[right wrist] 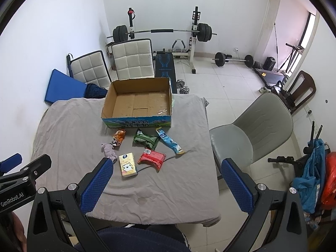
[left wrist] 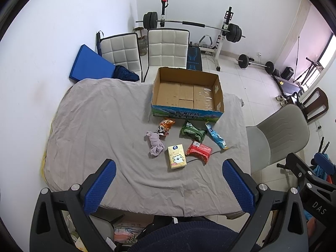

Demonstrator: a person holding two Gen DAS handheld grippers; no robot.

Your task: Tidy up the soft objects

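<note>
Both the left gripper [left wrist: 169, 187] and right gripper [right wrist: 166, 185] are held wide apart and empty above the near table edge. Six soft items, from the yellow tissue pack [left wrist: 176, 156] outward, are seen unsorted at 12 o'clock; beyond them, the cardboard box [left wrist: 187, 107] sits unfilled, so nothing appears done.

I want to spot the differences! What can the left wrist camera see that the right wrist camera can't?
Only the left wrist view shows the right gripper from the side, at its right edge.

Only the right wrist view shows the small dumbbells on the floor behind the table, the orange bag beside the blue cloth, and the left gripper at its left edge.

Both show the empty cardboard box, the six soft items in front of it, such as the yellow tissue pack, the barbell rack, and open blue fingers.
</note>
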